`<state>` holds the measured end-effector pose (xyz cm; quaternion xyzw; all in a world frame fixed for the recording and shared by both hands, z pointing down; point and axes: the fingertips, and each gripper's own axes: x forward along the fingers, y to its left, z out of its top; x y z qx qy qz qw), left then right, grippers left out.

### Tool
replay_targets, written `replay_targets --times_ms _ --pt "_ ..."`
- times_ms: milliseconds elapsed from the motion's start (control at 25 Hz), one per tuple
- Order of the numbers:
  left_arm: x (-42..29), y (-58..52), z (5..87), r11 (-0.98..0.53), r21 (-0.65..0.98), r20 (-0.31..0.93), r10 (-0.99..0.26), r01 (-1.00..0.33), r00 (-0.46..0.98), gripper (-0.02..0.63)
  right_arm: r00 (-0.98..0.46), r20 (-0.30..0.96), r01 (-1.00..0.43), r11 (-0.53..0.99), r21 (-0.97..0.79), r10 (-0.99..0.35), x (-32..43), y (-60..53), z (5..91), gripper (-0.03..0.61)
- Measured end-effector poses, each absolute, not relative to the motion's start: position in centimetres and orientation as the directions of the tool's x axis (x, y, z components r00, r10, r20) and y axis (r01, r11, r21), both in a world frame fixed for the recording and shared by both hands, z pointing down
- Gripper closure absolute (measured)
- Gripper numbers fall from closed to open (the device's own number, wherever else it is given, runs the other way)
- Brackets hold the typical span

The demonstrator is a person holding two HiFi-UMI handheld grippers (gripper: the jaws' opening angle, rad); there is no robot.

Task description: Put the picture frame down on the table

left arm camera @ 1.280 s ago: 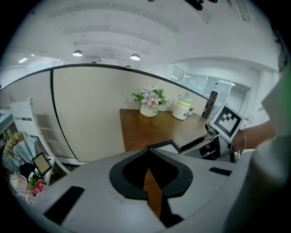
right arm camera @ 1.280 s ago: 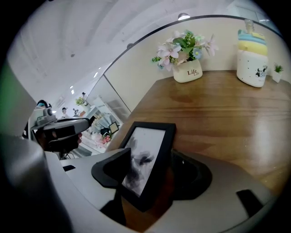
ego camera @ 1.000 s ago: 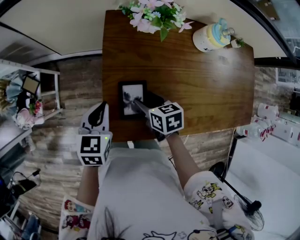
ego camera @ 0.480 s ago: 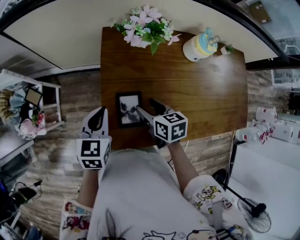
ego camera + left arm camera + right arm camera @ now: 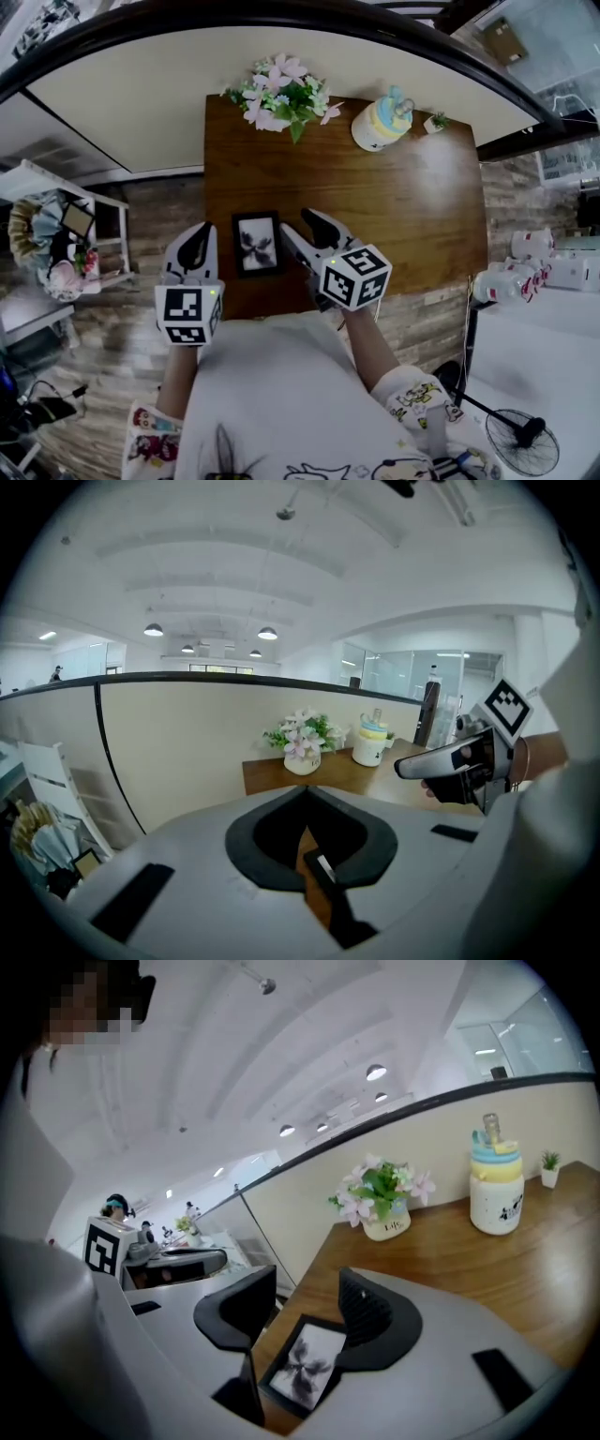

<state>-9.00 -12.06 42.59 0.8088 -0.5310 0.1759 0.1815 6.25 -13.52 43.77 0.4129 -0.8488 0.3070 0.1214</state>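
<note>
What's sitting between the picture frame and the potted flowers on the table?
Nothing: in the head view, only bare wooden table separates the picture frame from the potted flowers.

— Bright enough?
— Yes: round ceiling lamps [image 5: 267,633] light the room evenly; soft sheen on the tabletop [image 5: 412,206].
— Sharp?
— Fairly; fisheye bends the edges, corners go black.
</note>
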Motion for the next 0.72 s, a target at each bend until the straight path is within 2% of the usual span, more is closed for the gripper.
replay_targets --times_ms 360,720 --pt "-8.6 -12.0 37.9 -0.378 0.074 0.397 -0.838 -0.923 0.375 0.611 -0.629 0.286 -0.775 0.553 -0.307 -0.723 7.3 -14.5 35.4 0.500" --pt "-8.3 -11.6 33.7 -0.385 0.086 0.314 -0.865 -0.919 0.392 0.611 -0.633 0.200 -0.773 0.601 -0.202 -0.748 7.7 -13.8 30.8 0.546"
